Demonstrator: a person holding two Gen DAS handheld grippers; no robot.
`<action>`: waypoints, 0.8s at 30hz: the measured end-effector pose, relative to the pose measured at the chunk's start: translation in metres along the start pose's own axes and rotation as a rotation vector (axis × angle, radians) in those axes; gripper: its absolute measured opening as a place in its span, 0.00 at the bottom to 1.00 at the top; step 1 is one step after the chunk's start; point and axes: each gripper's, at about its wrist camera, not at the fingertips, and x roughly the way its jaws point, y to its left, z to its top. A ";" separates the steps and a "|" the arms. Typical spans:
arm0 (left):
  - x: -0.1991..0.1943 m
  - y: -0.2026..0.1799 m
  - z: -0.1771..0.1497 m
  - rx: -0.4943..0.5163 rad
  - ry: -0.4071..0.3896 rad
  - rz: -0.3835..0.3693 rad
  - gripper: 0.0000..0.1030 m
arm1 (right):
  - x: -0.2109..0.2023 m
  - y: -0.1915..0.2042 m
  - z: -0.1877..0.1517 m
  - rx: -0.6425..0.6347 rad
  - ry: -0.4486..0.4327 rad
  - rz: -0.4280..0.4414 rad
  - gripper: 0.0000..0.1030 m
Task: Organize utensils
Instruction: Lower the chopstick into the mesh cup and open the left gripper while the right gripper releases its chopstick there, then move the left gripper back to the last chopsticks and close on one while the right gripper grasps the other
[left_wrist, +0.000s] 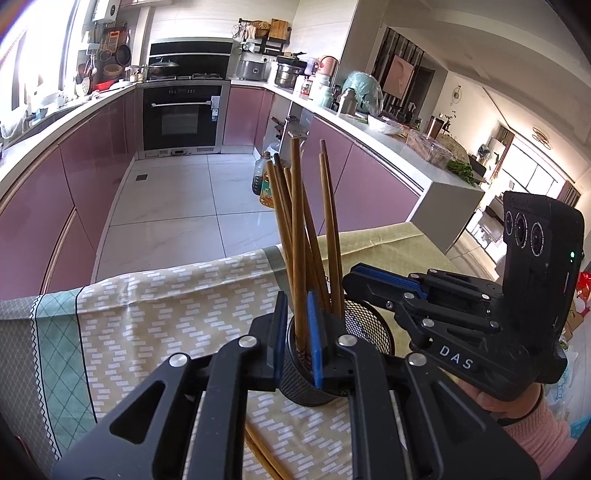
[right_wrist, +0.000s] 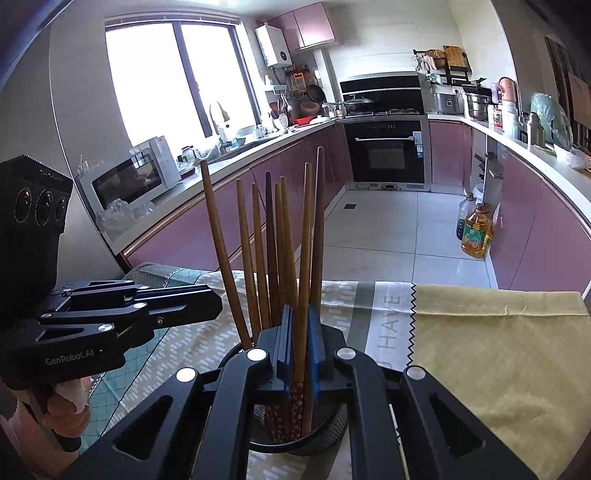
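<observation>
A black mesh holder (left_wrist: 369, 325) (right_wrist: 325, 432) stands on the tablecloth with several brown chopsticks (left_wrist: 280, 206) (right_wrist: 258, 240) upright in it. My left gripper (left_wrist: 297, 295) sits over the holder with one chopstick between its blue pads; a slim gap shows beside the stick, so it is open. My right gripper (right_wrist: 301, 308) is shut on another upright chopstick whose patterned end is inside the holder. Each gripper shows in the other's view: the right gripper (left_wrist: 347, 282) comes from the right, the left gripper (right_wrist: 219, 306) from the left. Two loose chopsticks (left_wrist: 262, 454) lie on the cloth below my left gripper.
The patterned tablecloth (left_wrist: 147, 314) (right_wrist: 498, 350) ends at the table's far edge, with tiled kitchen floor (left_wrist: 177, 206) beyond. Oil bottles (right_wrist: 474, 232) stand on the floor by the pink cabinets. A hand in a pink sleeve (left_wrist: 535, 424) holds the right gripper.
</observation>
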 end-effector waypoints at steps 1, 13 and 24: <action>-0.004 0.000 -0.003 0.003 -0.012 0.007 0.20 | -0.002 0.000 0.000 0.000 -0.003 0.003 0.08; -0.055 0.012 -0.048 -0.006 -0.135 0.081 0.57 | -0.051 0.027 -0.023 -0.065 -0.054 0.109 0.28; -0.054 0.053 -0.128 -0.095 -0.006 0.132 0.62 | -0.010 0.069 -0.098 -0.121 0.194 0.178 0.38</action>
